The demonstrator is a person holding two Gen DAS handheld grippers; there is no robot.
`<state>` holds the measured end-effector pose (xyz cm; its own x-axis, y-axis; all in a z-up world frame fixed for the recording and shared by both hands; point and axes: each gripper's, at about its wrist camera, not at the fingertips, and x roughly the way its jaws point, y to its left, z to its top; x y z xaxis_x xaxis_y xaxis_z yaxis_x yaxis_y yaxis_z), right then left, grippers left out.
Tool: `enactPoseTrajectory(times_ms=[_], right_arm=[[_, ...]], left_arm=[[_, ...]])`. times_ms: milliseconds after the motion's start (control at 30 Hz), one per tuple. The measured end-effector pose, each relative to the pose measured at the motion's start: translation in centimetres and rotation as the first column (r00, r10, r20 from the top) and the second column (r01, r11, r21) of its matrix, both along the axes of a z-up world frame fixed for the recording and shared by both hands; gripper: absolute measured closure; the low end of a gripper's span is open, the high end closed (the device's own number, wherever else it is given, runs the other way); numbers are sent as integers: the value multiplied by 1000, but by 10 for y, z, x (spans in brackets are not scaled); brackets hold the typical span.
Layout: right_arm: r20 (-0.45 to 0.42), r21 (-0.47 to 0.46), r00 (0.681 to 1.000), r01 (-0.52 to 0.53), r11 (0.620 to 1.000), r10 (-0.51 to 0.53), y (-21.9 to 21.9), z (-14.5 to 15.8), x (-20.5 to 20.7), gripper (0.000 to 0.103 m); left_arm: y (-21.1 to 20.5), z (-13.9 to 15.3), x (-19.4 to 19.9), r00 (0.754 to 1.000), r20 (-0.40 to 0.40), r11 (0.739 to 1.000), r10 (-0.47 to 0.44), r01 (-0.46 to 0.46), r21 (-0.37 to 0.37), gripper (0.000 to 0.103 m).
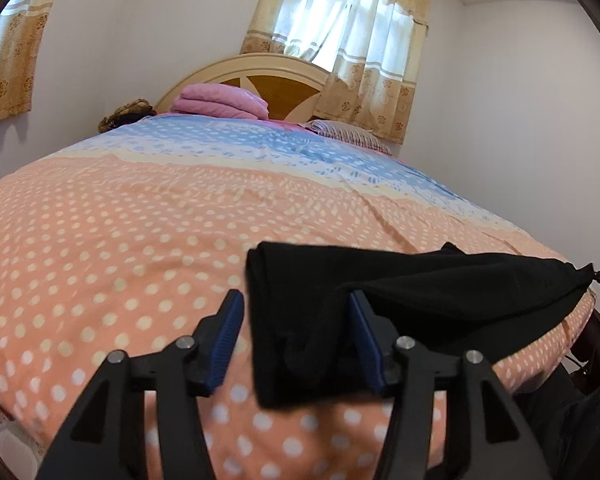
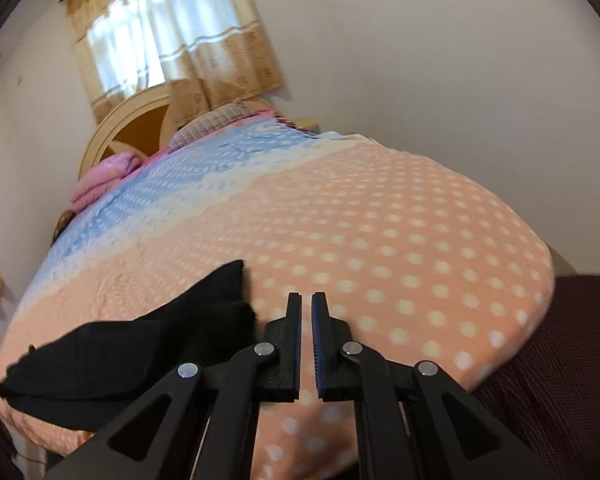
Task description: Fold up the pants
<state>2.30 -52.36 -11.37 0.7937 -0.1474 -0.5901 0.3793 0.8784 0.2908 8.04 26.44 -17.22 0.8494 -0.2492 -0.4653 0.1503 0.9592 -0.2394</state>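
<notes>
Black pants (image 1: 420, 280) lie folded near the front edge of the bed, on the peach dotted cover (image 1: 100, 240). My left gripper (image 1: 296, 296) is open, and one end of the pants sits between its blue pads. The cloth rests against the right pad (image 1: 364, 336) and stands clear of the left one. In the right wrist view the pants (image 2: 140, 344) lie to the left of my right gripper (image 2: 307, 296). That gripper is shut with nothing in it and hangs just above the bed cover (image 2: 380, 240).
At the head of the bed are a folded pink blanket (image 1: 220, 102), a striped pillow (image 1: 348, 134) and a rounded wooden headboard (image 1: 276, 80). A curtained window (image 1: 340, 20) is behind them. Dark maroon fabric (image 2: 560, 360) lies past the bed's right corner.
</notes>
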Motion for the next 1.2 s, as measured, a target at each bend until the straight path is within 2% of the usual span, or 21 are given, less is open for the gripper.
enactPoseTrajectory(times_ms=[67,100,133,167,300,400,467,500,567,600,667,700,767,900,967,1067,1100,1133,1167,1200], right_arm=[[8,-9,1000,28,1000,-28,-2,2,-9,93],[14,-21,999,34,999,-34,-1,4,-14,81],[22,-34,999,35,999,-35,4,8,-18,64],[34,-47,999,26,999,-25,11,12,-22,58],[70,-105,994,-75,992,82,59,32,-19,56],[37,-134,972,-224,965,231,113,38,1,56],[-12,-205,939,-339,918,344,165,38,16,56],[-44,-247,904,-423,872,426,202,36,24,56],[-87,-284,847,-525,802,524,249,29,34,56],[-122,-310,809,-581,752,575,282,23,42,56],[-171,-340,758,-645,684,629,321,12,52,56],[-207,-362,724,-681,636,658,348,3,58,56],[-262,-395,679,-724,565,686,382,-11,66,56],[-329,-451,624,-763,463,708,426,-29,74,56],[-358,-477,616,-767,429,702,438,-36,75,56],[-417,-543,610,-762,353,674,451,-51,80,56],[-424,-557,609,-759,337,670,454,-54,82,63],[-416,-558,606,-759,337,678,455,-53,82,82],[-412,-551,604,-761,342,682,455,-49,84,92],[-404,-549,608,-759,351,683,456,-44,84,97]], left_arm=[[3,-3,-10,1000,-4,999,13,-13,38,34],[5,-4,-15,1000,-7,999,18,-17,48,33],[8,-6,-18,1000,-16,998,24,-23,54,33],[10,-7,-22,999,-21,998,32,-31,61,33],[25,-9,-37,996,-33,995,81,-79,64,33],[22,-3,-45,997,-11,996,73,-72,48,33],[11,4,-50,999,14,998,43,-43,52,33],[7,7,-51,999,23,998,30,-31,56,33],[-10,13,-52,999,45,996,0,-4,90,33],[-20,15,-49,999,49,994,-16,11,110,33],[-33,14,-39,999,32,988,-31,26,150,34],[-40,13,-34,999,27,984,-37,32,177,34],[-53,11,-23,999,13,971,-47,43,235,43],[-63,4,-7,999,-30,957,-37,44,286,55],[-65,-1,0,998,-47,947,-40,53,318,68],[-65,-2,6,997,-58,949,-45,61,311,78],[-65,-1,8,998,-56,946,-41,57,318,80],[-65,0,8,998,-53,945,-40,55,323,84],[-64,3,9,998,-47,946,-49,61,319,87],[-63,7,10,998,-40,947,-52,62,316,87]])
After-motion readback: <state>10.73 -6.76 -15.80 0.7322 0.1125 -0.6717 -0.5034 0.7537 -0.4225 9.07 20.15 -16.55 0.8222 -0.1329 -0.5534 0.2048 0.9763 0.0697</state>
